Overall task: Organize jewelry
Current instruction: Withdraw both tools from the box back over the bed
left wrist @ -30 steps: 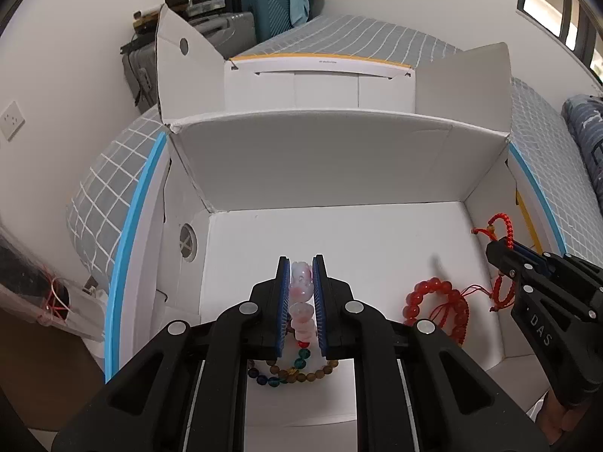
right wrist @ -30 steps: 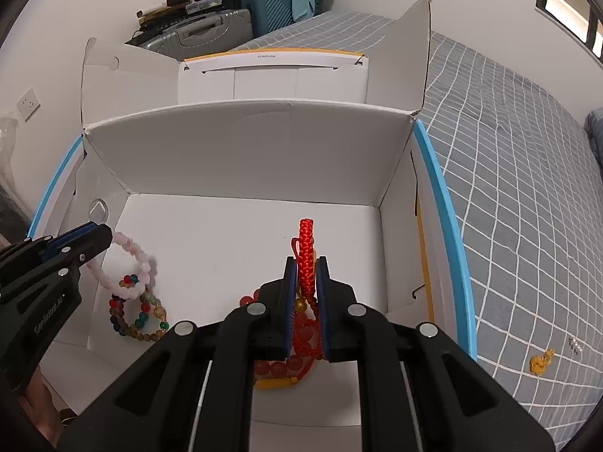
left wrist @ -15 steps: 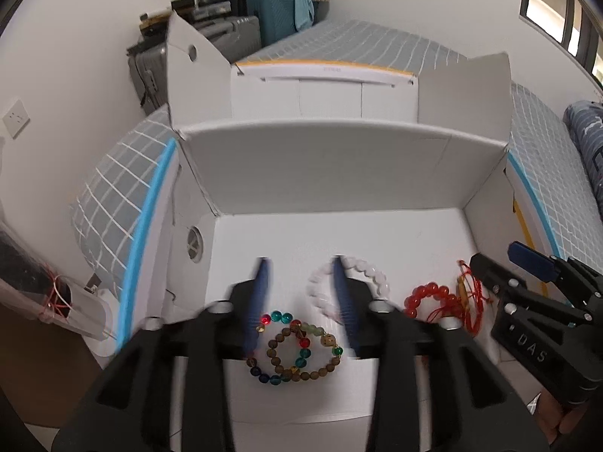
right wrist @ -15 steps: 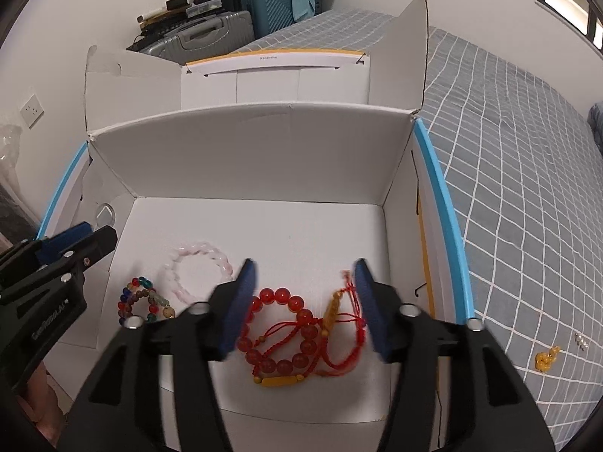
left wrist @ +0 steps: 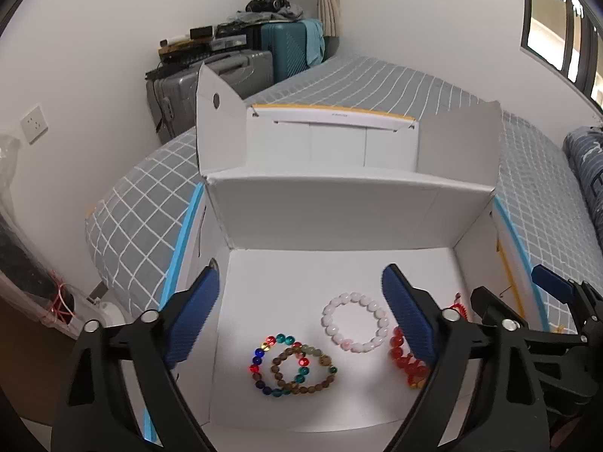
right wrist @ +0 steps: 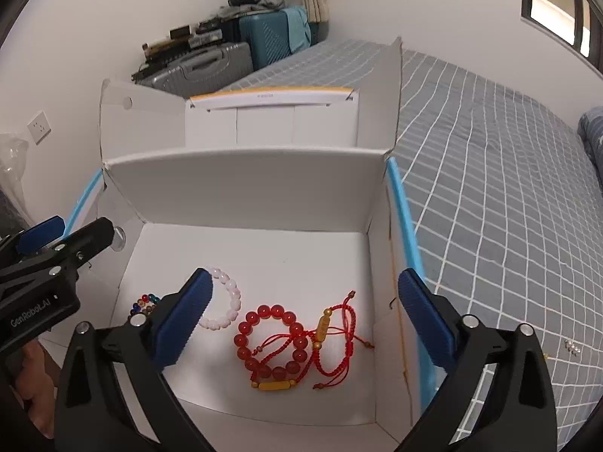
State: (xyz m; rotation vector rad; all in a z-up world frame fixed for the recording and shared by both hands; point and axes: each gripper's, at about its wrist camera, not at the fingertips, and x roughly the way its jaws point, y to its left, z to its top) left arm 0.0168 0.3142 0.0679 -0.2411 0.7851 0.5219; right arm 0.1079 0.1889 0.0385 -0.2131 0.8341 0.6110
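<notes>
Only the right wrist view shows the red cord bracelet (right wrist: 337,333) fully, beside the red bead bracelet (right wrist: 273,342) on the white box (right wrist: 245,184) floor. A second ago both grippers pinched bracelets; now left gripper (left wrist: 301,316) and right gripper (right wrist: 305,316) fingers have just been opening, wide and empty, pink bracelet (left wrist: 356,322) dropped.
</notes>
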